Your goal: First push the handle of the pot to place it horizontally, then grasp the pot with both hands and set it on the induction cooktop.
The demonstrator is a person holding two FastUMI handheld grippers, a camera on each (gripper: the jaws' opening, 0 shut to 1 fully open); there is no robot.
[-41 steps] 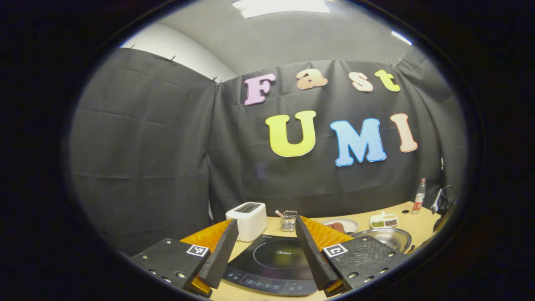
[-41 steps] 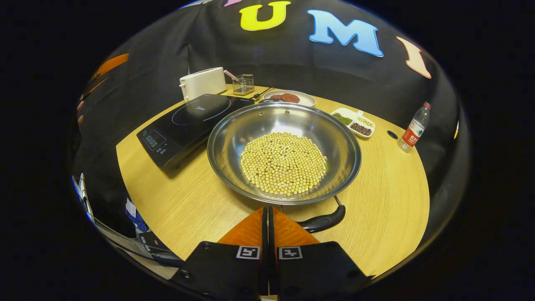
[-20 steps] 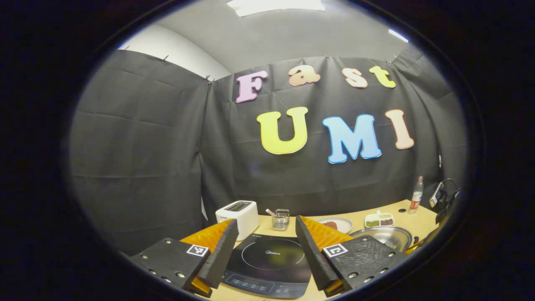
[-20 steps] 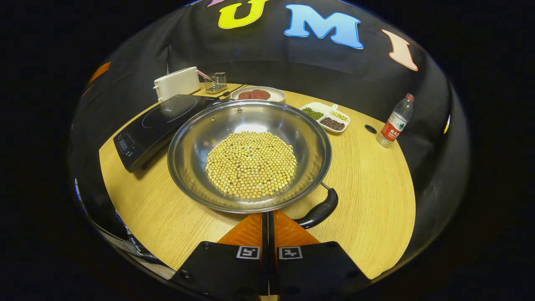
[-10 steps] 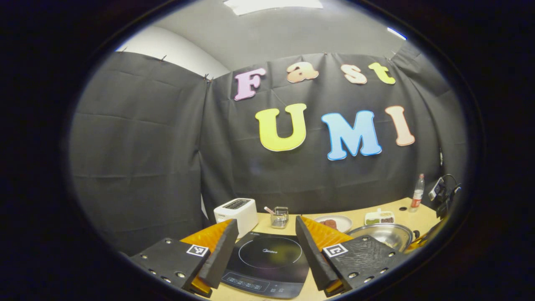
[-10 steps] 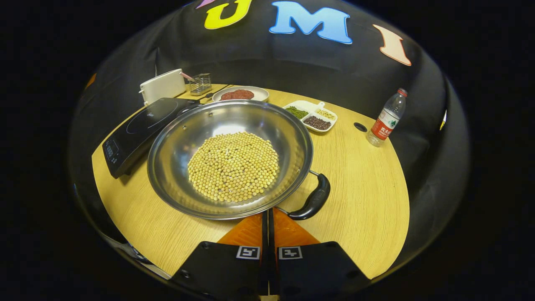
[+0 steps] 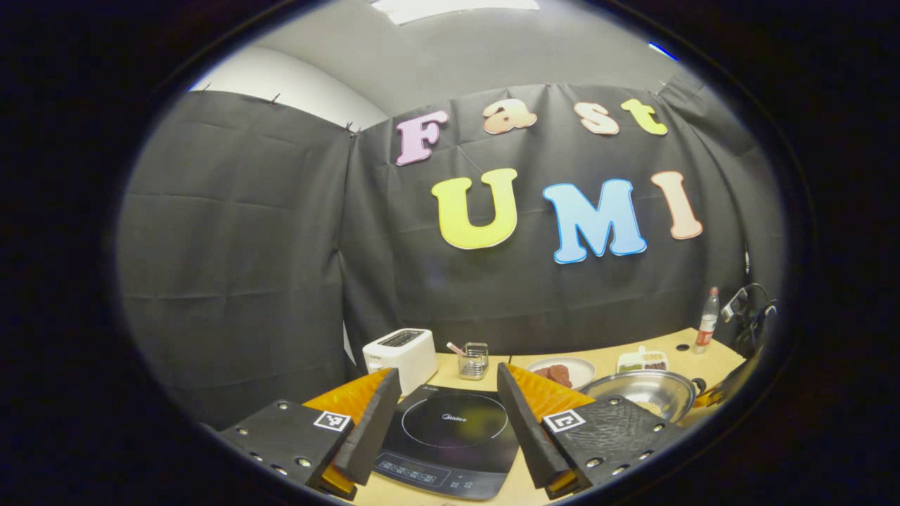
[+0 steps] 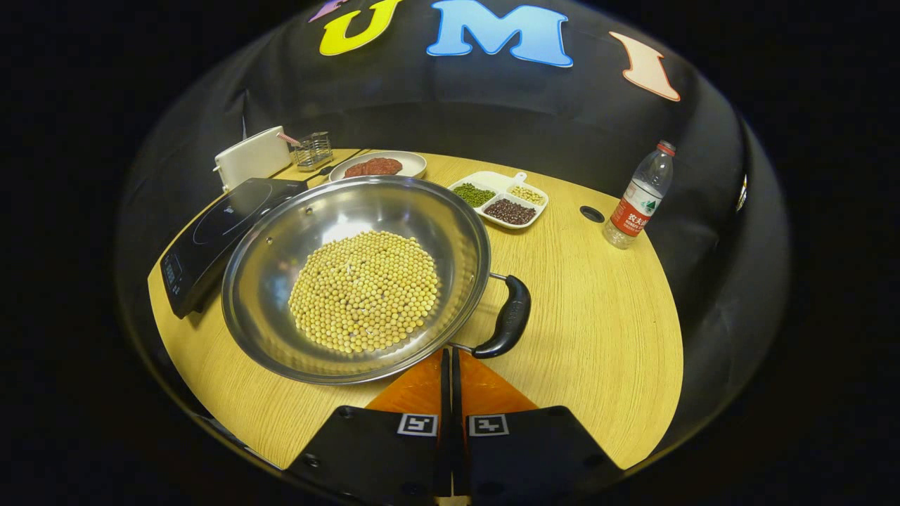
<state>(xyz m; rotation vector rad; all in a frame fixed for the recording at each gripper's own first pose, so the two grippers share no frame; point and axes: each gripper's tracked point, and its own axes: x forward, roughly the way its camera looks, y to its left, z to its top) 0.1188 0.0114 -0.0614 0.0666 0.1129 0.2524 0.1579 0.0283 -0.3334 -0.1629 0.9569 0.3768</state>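
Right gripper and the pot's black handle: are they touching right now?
Cannot tell. In the right gripper view the shut right gripper has its tips right at the lower end of the handle, beside the pot rim, with no plain gap or contact showing.

Black screwed gripper bodies, square markers.

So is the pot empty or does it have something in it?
Not empty: the pot holds a round heap of yellow beans covering its bottom.

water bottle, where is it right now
In the right gripper view the water bottle stands upright at the table's far right edge, right of the sectioned bean dish.
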